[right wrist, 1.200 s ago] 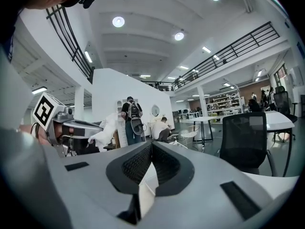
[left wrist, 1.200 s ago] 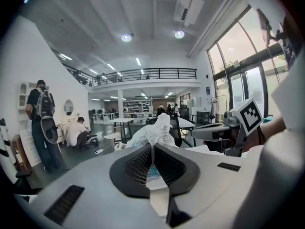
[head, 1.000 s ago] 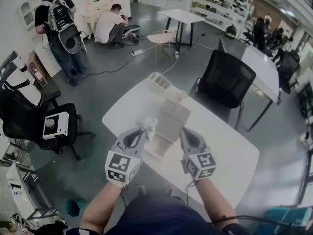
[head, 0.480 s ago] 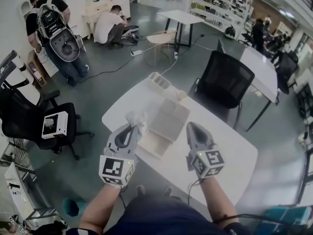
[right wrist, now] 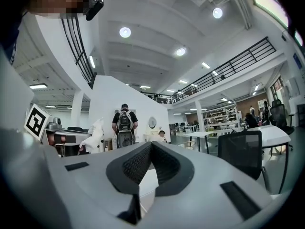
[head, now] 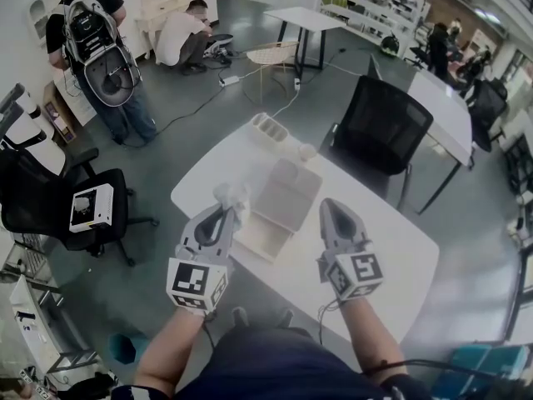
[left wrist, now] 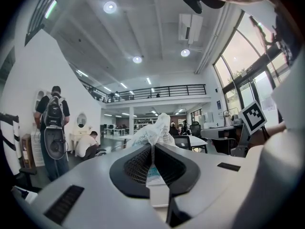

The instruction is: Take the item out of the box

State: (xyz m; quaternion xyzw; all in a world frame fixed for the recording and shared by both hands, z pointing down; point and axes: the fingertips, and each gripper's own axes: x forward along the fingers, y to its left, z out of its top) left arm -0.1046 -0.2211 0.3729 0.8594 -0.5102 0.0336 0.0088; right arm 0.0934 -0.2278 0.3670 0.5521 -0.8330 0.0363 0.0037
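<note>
Two tongs hung above the white desk [head: 379, 252] in the lower middle of the head view. The left tongs [head: 226, 215] were clamped on a white, crinkled, plastic-wrapped item [head: 234, 196], which stood up from their tips just beside the left edge of the open cardboard box [head: 285, 197]. The right tongs [head: 334, 207], to the right of the box, were pressed together with nothing between them.

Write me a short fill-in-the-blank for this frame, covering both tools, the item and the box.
1. The left tool is ___ on the white wrapped item.
2. The right tool is shut and holds ___.
3. The box rests on the ___ table.
Missing words: shut; nothing; white.
</note>
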